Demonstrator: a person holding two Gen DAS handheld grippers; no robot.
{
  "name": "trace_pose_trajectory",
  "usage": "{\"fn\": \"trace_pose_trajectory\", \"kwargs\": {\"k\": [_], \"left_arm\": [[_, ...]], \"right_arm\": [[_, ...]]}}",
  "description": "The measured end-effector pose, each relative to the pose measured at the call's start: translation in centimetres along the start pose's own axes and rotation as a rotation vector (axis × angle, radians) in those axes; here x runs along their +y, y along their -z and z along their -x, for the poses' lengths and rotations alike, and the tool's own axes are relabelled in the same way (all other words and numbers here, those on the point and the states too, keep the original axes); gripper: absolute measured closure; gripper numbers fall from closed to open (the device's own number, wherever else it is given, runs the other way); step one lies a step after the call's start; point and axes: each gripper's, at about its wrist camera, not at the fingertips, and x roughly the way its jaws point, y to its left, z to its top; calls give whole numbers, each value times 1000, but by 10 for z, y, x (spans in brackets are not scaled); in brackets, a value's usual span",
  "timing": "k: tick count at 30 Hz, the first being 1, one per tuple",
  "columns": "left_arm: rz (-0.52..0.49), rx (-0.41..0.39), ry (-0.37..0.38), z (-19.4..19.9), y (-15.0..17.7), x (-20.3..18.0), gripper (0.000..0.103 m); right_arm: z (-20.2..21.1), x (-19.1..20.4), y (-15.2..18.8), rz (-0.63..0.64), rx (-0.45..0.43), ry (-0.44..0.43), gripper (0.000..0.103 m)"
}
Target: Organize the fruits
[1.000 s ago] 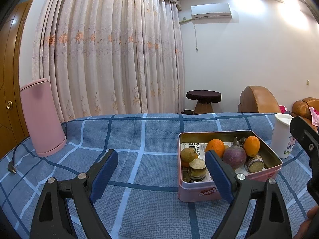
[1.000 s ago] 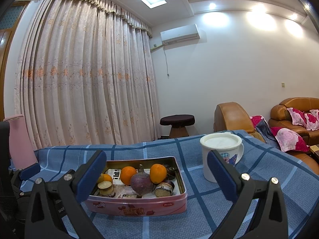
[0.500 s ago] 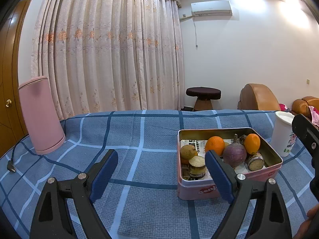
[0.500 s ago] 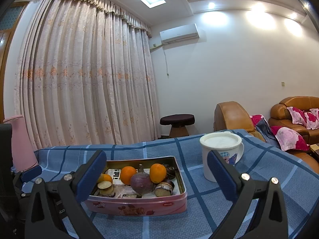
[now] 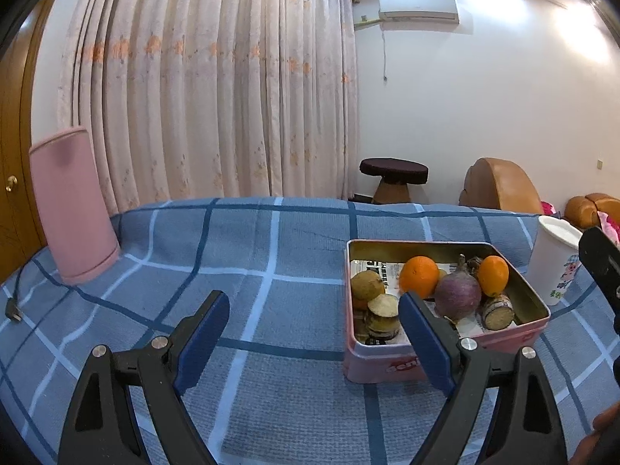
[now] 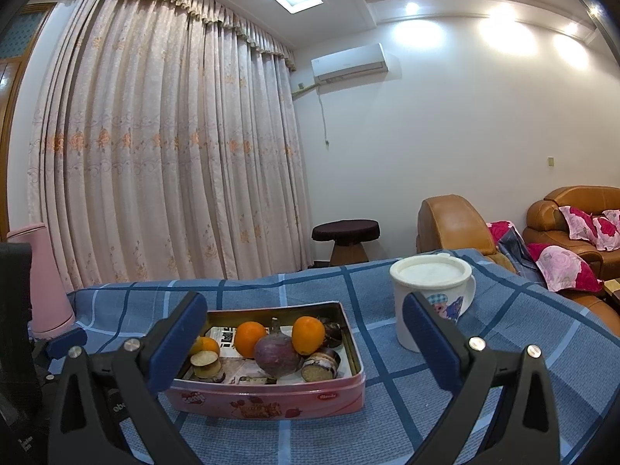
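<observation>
A pink tin box sits on the blue checked cloth. Inside lie two oranges, a purple round root, a brown fruit and cut tuber pieces. My left gripper is open, low over the cloth, left of and in front of the box. My right gripper is open, with the box seen between its fingers, farther away. Nothing is held.
A white lidded mug stands right of the box. A pink cylinder stands at the far left with a black cable beside it. Curtain, a dark stool and brown sofas lie beyond the table.
The left wrist view has shifted slightly, with the box a touch higher in the frame. The right gripper has barely moved. Both stay open.
</observation>
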Motion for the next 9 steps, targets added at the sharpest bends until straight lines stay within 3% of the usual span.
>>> {"fn": "trace_pose_trajectory", "kwargs": {"k": [9], "left_arm": [[15,17,-22,-4,-1,1,13]], "right_arm": [[-1,-3,7,-18,15,10,0]]}}
